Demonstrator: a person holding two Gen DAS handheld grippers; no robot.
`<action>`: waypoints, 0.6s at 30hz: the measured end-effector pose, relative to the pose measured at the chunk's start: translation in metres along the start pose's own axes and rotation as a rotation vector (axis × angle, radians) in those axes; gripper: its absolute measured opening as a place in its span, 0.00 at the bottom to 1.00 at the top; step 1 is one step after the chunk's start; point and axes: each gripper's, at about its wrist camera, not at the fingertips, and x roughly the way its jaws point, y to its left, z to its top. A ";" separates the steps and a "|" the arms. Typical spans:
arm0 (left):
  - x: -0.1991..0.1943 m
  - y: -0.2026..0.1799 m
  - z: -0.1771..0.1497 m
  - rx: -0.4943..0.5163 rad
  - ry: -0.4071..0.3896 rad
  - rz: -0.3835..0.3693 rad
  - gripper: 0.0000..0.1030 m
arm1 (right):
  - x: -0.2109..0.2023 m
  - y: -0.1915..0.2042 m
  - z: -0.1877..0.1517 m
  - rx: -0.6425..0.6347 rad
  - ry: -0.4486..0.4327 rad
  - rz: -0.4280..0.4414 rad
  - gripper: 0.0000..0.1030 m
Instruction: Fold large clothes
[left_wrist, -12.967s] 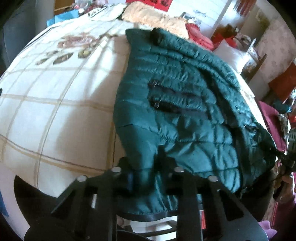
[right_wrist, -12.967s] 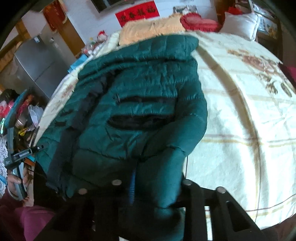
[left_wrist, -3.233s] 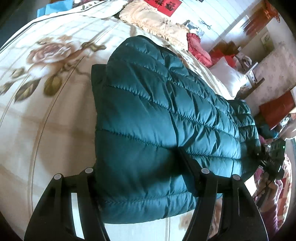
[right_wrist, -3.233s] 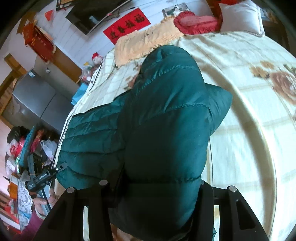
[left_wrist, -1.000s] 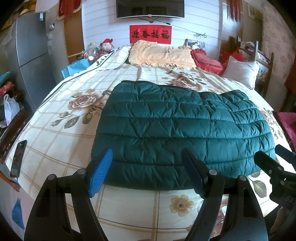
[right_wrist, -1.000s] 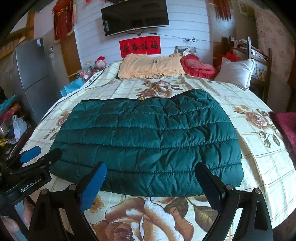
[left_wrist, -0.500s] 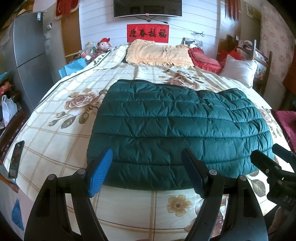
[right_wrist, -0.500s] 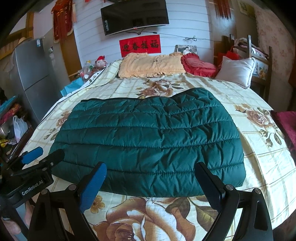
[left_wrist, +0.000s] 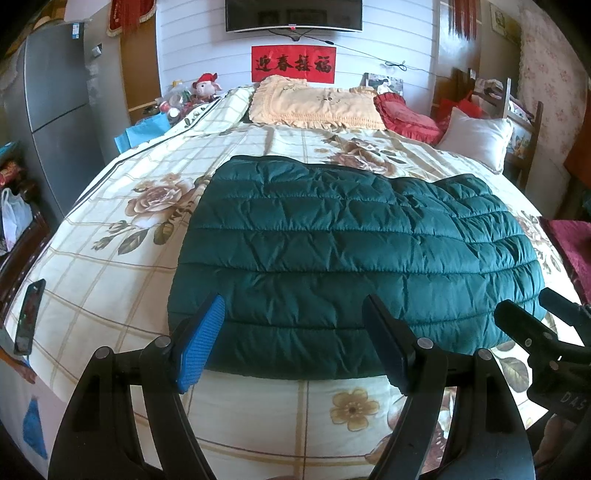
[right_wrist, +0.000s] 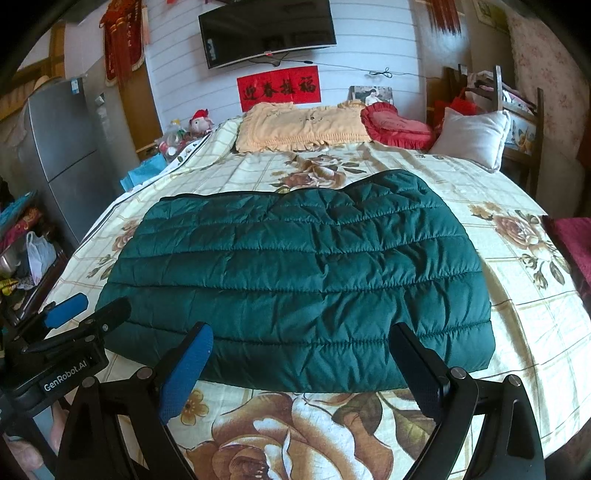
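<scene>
Left wrist view: the left gripper (left_wrist: 293, 336) hangs with fingers wide apart and empty above the near edge of the bed (left_wrist: 110, 266), the folded green jacket (left_wrist: 351, 258) lying flat across the bedspread near that edge, well short of the pillows (left_wrist: 314, 107) at the far end; the right gripper (left_wrist: 543, 332) shows at the right, clear of the cloth. Right wrist view: the right gripper (right_wrist: 301, 365) is likewise spread and holding nothing, the jacket (right_wrist: 303, 273) squared just beyond it, which suggests the fold is finished and both tools are held off so as not to disturb it.
</scene>
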 end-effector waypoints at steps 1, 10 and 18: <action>0.000 0.000 0.000 0.000 0.001 0.000 0.76 | 0.000 0.000 0.000 0.000 0.001 0.000 0.92; 0.001 -0.002 0.000 0.000 0.001 -0.002 0.76 | 0.003 0.001 0.001 0.004 0.006 0.004 0.92; 0.001 -0.005 -0.001 0.004 0.003 -0.004 0.76 | 0.006 0.002 0.000 0.008 0.012 0.005 0.92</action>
